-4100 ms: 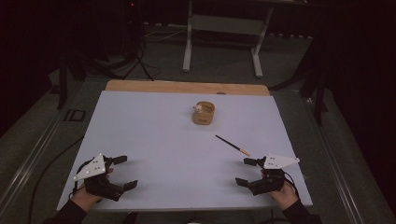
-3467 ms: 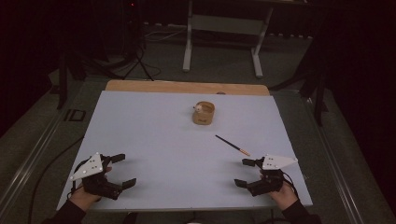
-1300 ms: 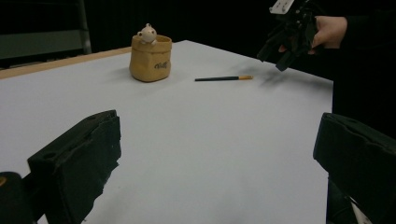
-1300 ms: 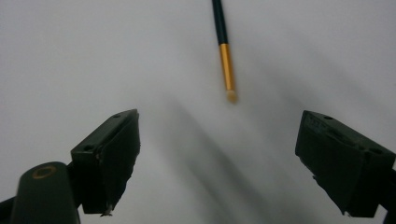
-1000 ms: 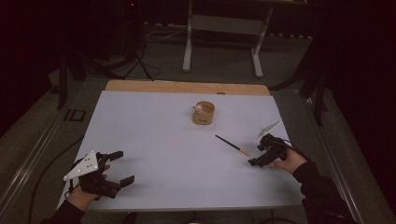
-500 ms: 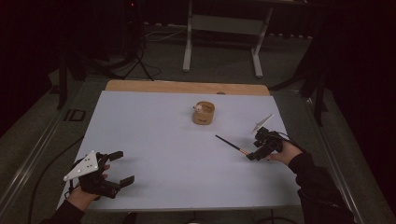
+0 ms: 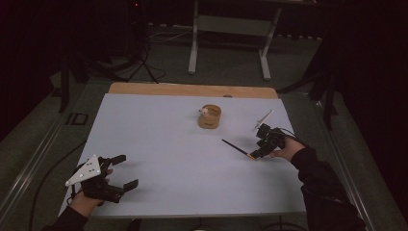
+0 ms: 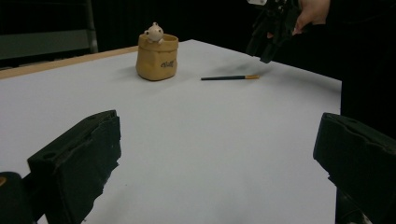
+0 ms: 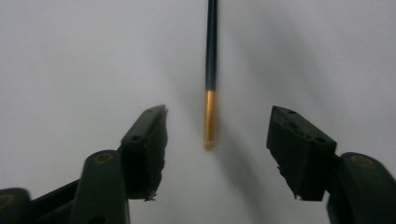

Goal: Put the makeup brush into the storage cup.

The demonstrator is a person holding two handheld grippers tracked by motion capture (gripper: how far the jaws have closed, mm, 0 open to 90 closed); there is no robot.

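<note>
While the right gripper's (image 9: 212,154) half-open, empty jaws have just been closing around the pencil's (image 9: 211,70) gold tip, they may slip off it.

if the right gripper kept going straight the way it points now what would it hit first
Most likely the pencil: its gold end lies on the white table just ahead of the right gripper, centred between the open jaws, which have just been closing. Depth is unclear, so the tips may meet the table first.

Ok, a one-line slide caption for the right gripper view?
Right gripper, jaws closing but apart, lined up over the gold end of a dark pen lying on the white table.
</note>
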